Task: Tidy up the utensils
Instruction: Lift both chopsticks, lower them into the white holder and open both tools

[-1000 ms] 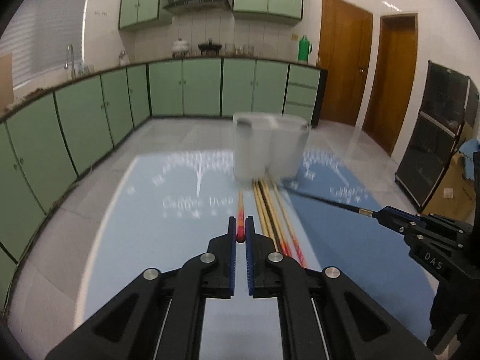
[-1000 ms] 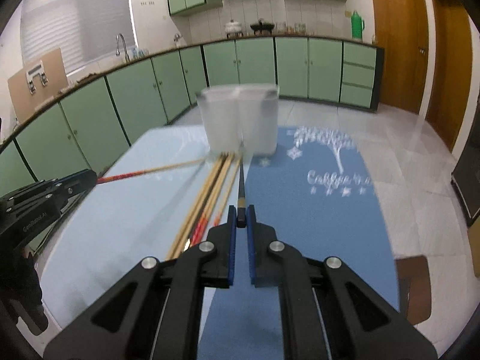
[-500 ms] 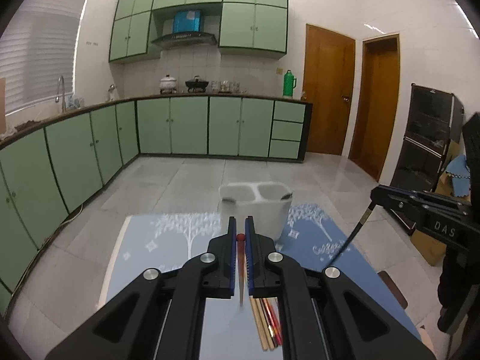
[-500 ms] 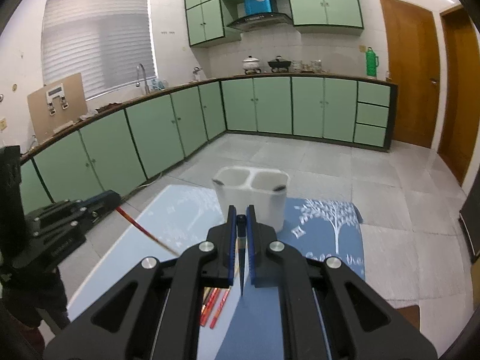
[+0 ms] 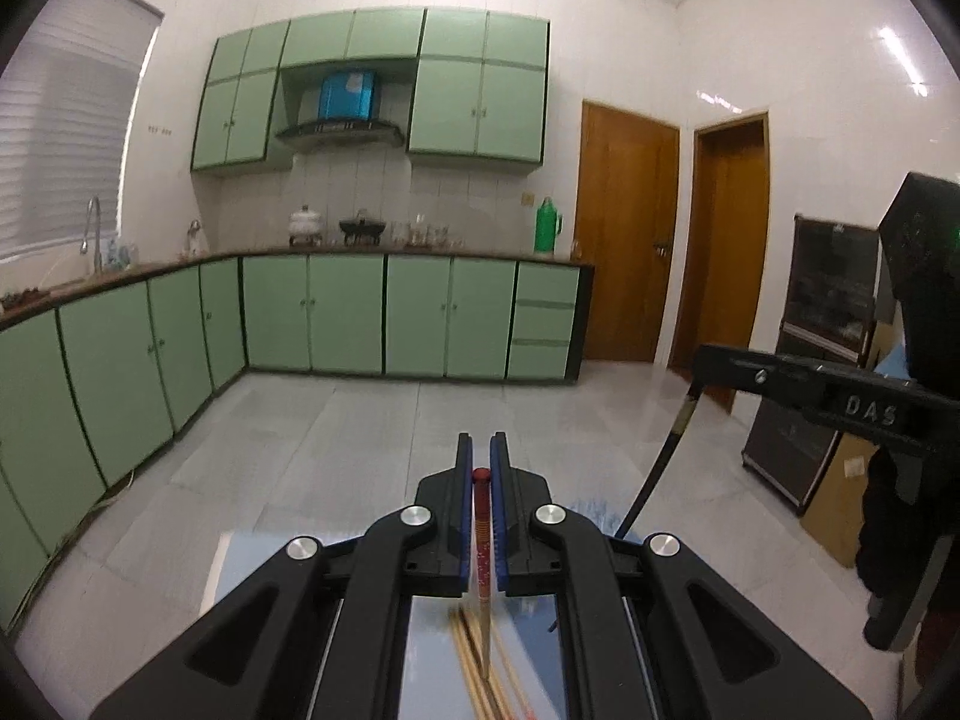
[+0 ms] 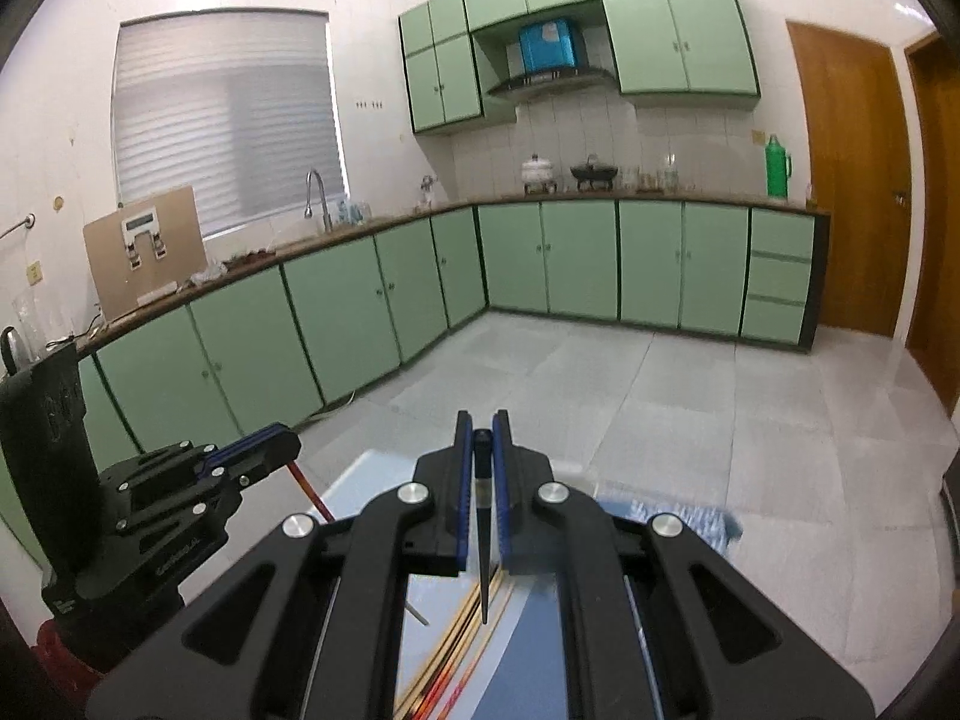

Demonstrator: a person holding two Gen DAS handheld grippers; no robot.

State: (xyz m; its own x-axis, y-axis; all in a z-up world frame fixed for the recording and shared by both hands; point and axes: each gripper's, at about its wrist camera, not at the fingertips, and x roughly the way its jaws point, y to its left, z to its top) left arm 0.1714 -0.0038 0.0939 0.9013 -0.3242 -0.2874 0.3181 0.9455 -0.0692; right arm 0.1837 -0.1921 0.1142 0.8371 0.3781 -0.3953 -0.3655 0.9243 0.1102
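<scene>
in the left wrist view, your left gripper (image 5: 481, 468) is clamped on a red-topped chopstick (image 5: 482, 531), its rounded red cap sitting between the blue ribbed pads and its pale wooden shaft hanging down toward the table. below it, the loose chopsticks (image 5: 474, 672) lie in a slim bundle on the pale blue mat (image 5: 432, 648). off to the side your right gripper (image 5: 708, 360) pinches a dark chopstick (image 5: 657, 468) that hangs at a slant, thin, glossy and tapering. my read is that you're in the carry step: one stick lifted in each tool, not yet stowed. no holder shows here

in the right wrist view, your right gripper (image 6: 482, 450) is closed tight on the dark chopstick (image 6: 483, 528), a black tapering stick with a pale band near the top and its fine tip pointing down over the bundle (image 6: 456, 654) of tan and red-patterned sticks. the left gripper (image 6: 282, 438) shows at the side with the red chopstick (image 6: 312, 495) slanting beneath it. the mat (image 6: 540, 678) turns a deeper blue on this side. next you likely need to bring the holder into view, get each stick upright and tip-down over an opening, and let go only once the tip is inside, since round lacquered sticks can swing or slip
</scene>
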